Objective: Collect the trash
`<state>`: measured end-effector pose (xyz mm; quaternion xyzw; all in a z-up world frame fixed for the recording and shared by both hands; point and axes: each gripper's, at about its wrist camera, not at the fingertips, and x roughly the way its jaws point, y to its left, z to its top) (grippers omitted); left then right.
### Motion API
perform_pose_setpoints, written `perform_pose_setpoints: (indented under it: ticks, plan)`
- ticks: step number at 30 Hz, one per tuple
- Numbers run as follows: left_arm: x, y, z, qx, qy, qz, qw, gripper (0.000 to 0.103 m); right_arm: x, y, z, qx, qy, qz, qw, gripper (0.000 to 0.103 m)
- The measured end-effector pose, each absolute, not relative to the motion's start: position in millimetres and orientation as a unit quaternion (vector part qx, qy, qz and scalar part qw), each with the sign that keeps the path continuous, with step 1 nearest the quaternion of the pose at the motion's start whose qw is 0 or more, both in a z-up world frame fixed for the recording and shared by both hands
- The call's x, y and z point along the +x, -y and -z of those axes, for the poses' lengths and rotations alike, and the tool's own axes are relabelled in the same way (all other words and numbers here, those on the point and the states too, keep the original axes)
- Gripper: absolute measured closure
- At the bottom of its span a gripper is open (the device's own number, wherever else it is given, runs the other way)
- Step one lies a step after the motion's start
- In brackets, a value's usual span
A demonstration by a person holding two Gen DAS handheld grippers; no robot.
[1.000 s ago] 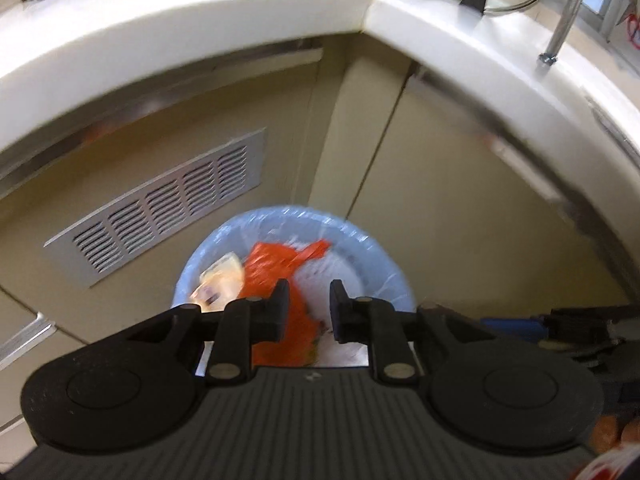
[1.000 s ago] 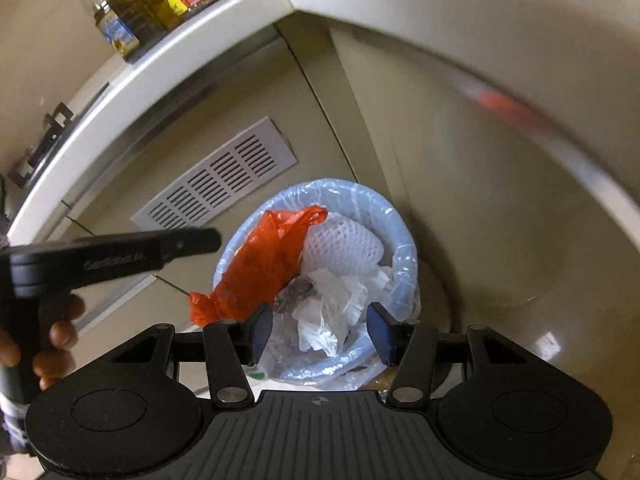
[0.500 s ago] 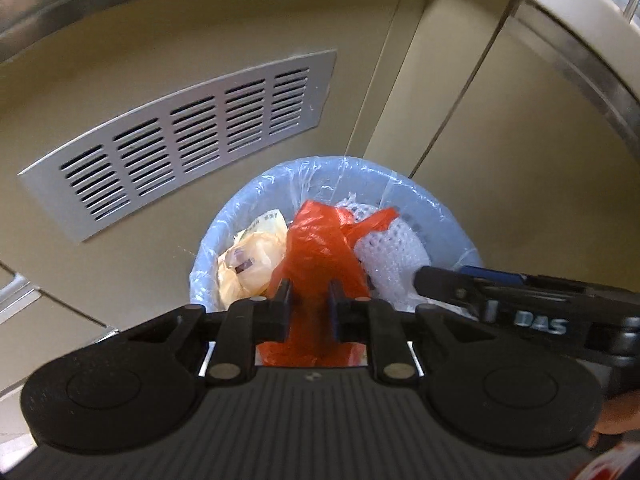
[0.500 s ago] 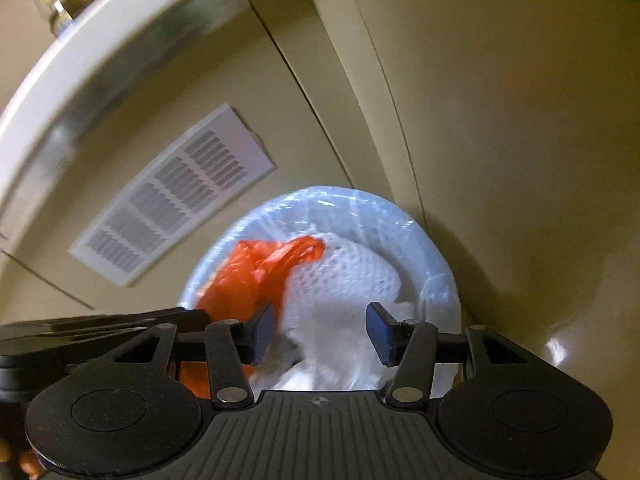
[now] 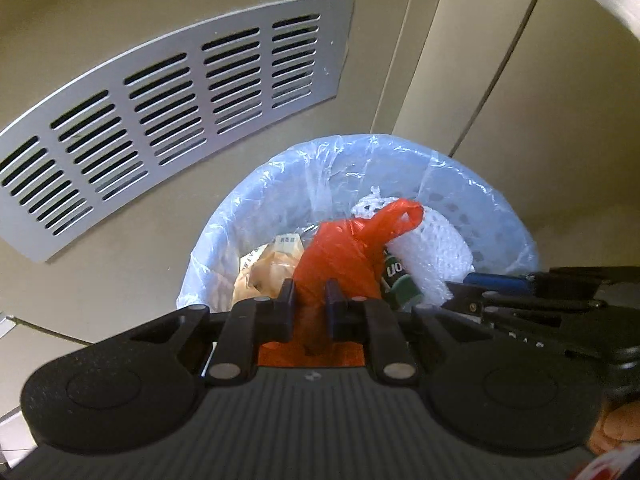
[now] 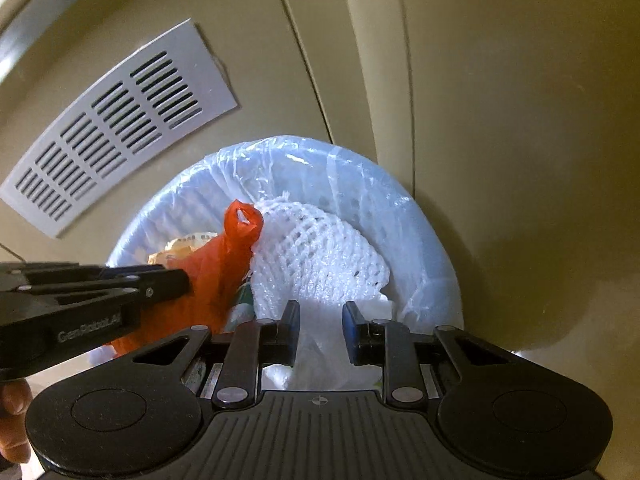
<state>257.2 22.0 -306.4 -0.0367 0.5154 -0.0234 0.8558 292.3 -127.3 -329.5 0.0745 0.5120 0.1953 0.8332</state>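
Observation:
A round bin lined with a pale blue bag (image 5: 248, 200) (image 6: 436, 248) stands on the floor against the cabinets. It holds an orange plastic bag (image 5: 344, 248) (image 6: 220, 264), a white foam net (image 5: 436, 240) (image 6: 320, 252), a yellowish wrapper (image 5: 268, 268) and a green container (image 5: 400, 280). My left gripper (image 5: 309, 300) is closing, with a fold of the orange bag pinched between its pads. My right gripper (image 6: 321, 324) is closing too, with crumpled white plastic (image 6: 316, 348) filling the gap between its pads. Both grippers hang side by side over the bin's near edge.
A grey slotted vent grille (image 5: 160, 112) (image 6: 116, 128) sits in the beige cabinet panel behind the bin on the left. Cabinet doors (image 5: 540, 120) close in behind and to the right. Glossy floor (image 6: 560, 320) shows right of the bin. A hand (image 6: 14, 420) holds the left gripper.
Both grippers have dropped toward the bin, which now fills more of each view. The left jaws narrowed onto the orange bag. The right jaws went from wide apart to close around the white plastic.

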Motion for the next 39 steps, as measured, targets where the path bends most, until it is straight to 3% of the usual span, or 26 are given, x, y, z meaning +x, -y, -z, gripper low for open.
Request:
perform_pose_setpoints:
  ticks: [12, 17, 27, 32, 39]
  plan:
    - [244, -38, 266, -0.055, -0.509, -0.004, 0.859, 0.089, 283, 136, 288, 0.078, -0.505, -0.216, 0.832, 0.076]
    - [220, -42, 230, -0.059, -0.495, -0.021, 0.867, 0.087, 263, 145, 256, 0.095, -0.483, -0.219, 0.842, 0.051]
    - [149, -31, 143, -0.055, -0.461, -0.032, 0.885, 0.065, 215, 164, 194, 0.108, -0.47, -0.244, 0.841, 0.042]
    - [116, -26, 104, -0.048, -0.454, -0.009, 0.889, 0.064, 183, 181, 155, 0.115, -0.455, -0.236, 0.851, 0.03]
    - [70, -36, 56, -0.032, -0.453, 0.04, 0.89, 0.059, 127, 180, 104, 0.141, -0.436, -0.184, 0.869, 0.027]
